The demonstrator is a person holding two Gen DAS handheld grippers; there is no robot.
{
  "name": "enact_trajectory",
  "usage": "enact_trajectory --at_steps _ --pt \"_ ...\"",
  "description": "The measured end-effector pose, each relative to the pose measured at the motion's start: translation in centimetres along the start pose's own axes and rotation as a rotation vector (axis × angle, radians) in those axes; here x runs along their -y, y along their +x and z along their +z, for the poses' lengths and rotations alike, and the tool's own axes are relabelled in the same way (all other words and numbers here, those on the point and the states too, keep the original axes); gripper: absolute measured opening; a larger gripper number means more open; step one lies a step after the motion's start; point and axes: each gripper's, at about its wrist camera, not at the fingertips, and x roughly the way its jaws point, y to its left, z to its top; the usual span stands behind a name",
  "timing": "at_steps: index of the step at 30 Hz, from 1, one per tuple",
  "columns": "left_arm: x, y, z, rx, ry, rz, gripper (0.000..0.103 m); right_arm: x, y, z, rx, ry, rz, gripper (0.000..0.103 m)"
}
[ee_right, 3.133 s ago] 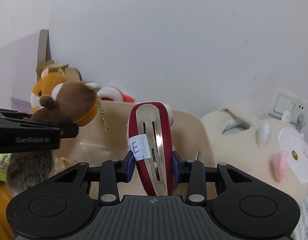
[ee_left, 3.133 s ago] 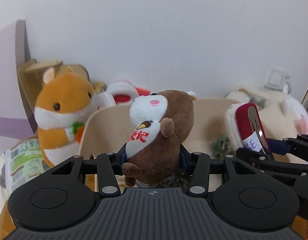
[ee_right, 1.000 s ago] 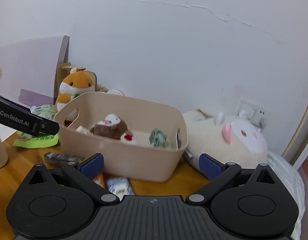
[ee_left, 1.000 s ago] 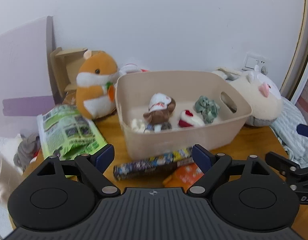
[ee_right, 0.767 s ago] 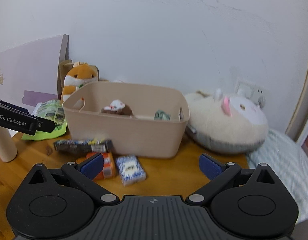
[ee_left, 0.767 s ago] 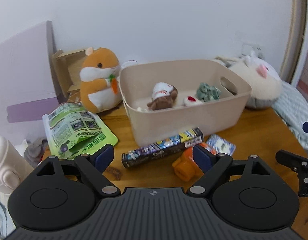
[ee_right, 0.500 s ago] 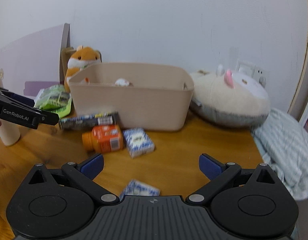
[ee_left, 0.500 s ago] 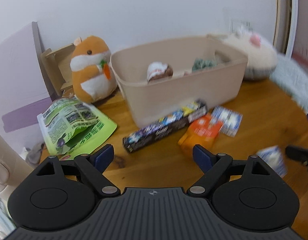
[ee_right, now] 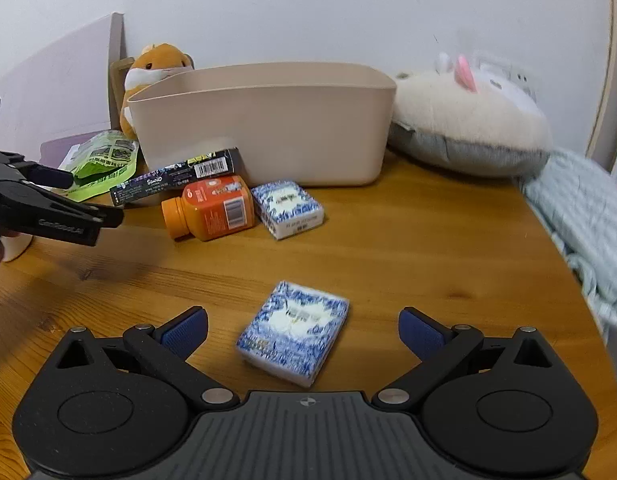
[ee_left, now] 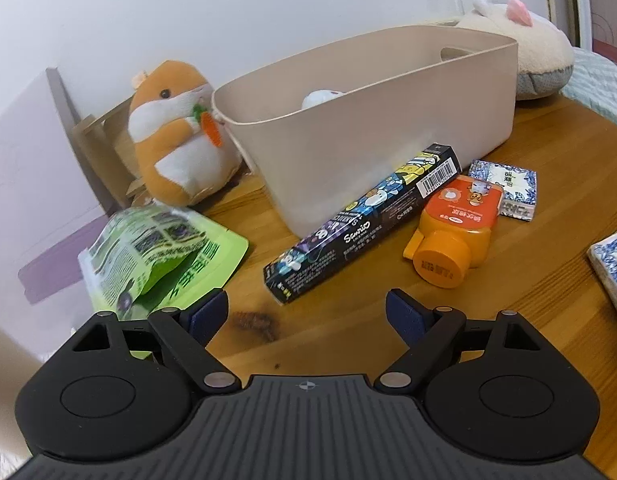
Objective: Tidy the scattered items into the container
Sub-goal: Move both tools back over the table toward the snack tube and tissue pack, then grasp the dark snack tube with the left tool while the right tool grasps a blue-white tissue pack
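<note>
Wooden worktop (ee_right: 408, 240) with visible grain and knots, set against a plain white wall; striped pale-green bedding (ee_right: 588, 216) past its right edge. Near the back edge, one smooth beige plastic container (ee_right: 264, 120) with rounded corners, a white plush top (ee_left: 322, 98) just visible inside. Against its front wall, one long dark printed carton (ee_left: 364, 220); just beside that, one orange bottle (ee_left: 456, 228) lying on its side and one blue-and-white patterned tissue pack (ee_left: 504, 190). A second tissue pack (ee_right: 294, 332) nearer the front edge, apart from the rest. At the back left corner, one orange hamster plush (ee_left: 176, 132) and one crinkled green foil pouch (ee_left: 156, 248); one large cream plush (ee_right: 468, 120) at the back right. Left tongs (ee_left: 306, 314) spread wide, holding nothing, over bare wood before the carton. Right tongs (ee_right: 302, 330) spread wide, holding nothing, either side of the second tissue pack.
</note>
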Motion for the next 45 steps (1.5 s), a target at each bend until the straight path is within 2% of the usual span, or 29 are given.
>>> enact_trajectory --at_steps 6,16,22,28,31,35,37,38,43,45 --pt "1.4 1.8 -0.7 0.060 0.082 0.062 0.088 0.3 0.1 -0.6 0.014 0.036 -0.011 0.103" --pt "2.0 3.3 -0.7 0.120 0.141 0.077 0.088 0.1 1.4 -0.7 0.010 0.041 -0.028 0.103" --pt "2.7 3.5 -0.8 0.171 0.171 0.073 0.088 0.3 2.1 -0.8 0.001 0.042 -0.041 0.094" --pt "2.7 3.7 -0.9 0.186 0.174 0.072 0.087 0.6 2.7 -1.0 -0.008 0.049 -0.041 0.089" --pt "2.4 3.9 -0.7 0.181 0.157 0.046 0.080 0.6 2.8 -0.9 -0.004 0.046 -0.046 0.087" --pt "2.1 4.2 -0.2 0.161 0.133 0.003 0.062 0.8 2.9 -0.9 0.004 0.037 -0.058 0.081" --pt "2.6 4.3 -0.2 0.160 0.162 0.030 0.053 0.8 2.9 -0.8 0.006 0.023 -0.068 0.076" --pt "2.9 4.4 -0.3 0.161 0.185 0.056 0.045 0.8 2.9 -0.9 0.007 0.019 -0.069 0.074" --pt "3.1 4.2 -1.0 0.184 0.233 0.085 0.040 1.0 2.8 -0.8 0.020 0.006 -0.054 0.046" --pt "3.0 4.0 -1.0 0.186 0.238 0.083 0.038 1.0 2.8 -0.8 0.022 -0.001 -0.053 0.043"
